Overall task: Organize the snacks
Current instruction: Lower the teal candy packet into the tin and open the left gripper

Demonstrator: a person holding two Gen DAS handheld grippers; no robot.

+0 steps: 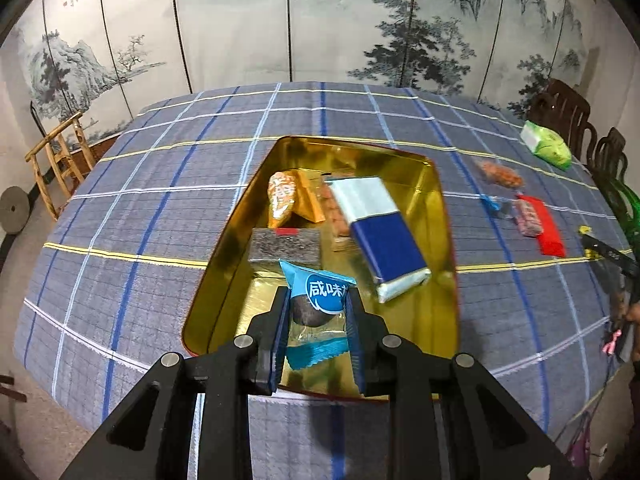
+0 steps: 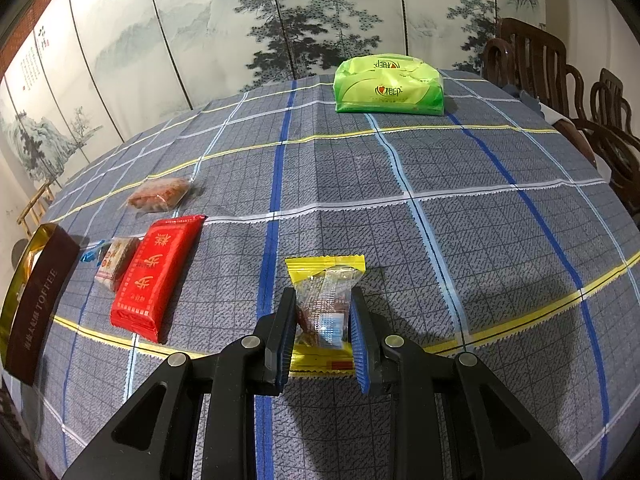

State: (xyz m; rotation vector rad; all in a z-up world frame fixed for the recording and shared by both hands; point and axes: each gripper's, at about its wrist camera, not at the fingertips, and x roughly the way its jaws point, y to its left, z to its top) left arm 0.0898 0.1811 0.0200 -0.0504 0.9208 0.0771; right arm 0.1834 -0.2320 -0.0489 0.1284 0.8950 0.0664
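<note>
My left gripper (image 1: 318,300) is shut on a light blue snack packet (image 1: 316,312) with a dark round cake, held over the near end of the gold tin (image 1: 436,208). Inside the tin lie a blue and white bar (image 1: 380,236), an orange packet (image 1: 286,196), a dark grey packet (image 1: 286,246) and a packet of nuts (image 1: 334,216). My right gripper (image 2: 323,300) is shut on a yellow-edged clear snack packet (image 2: 326,304) just above the tablecloth. A red packet (image 2: 156,276), a small pale packet (image 2: 114,262) and a clear packet of orange snacks (image 2: 158,196) lie left of it.
A green tissue pack (image 2: 390,86) sits at the far side of the checked tablecloth (image 2: 480,240). The tin's brown TOFFEE side (image 2: 38,300) is at the left edge of the right wrist view. Dark wooden chairs (image 2: 560,72) stand on the right, a painted screen behind.
</note>
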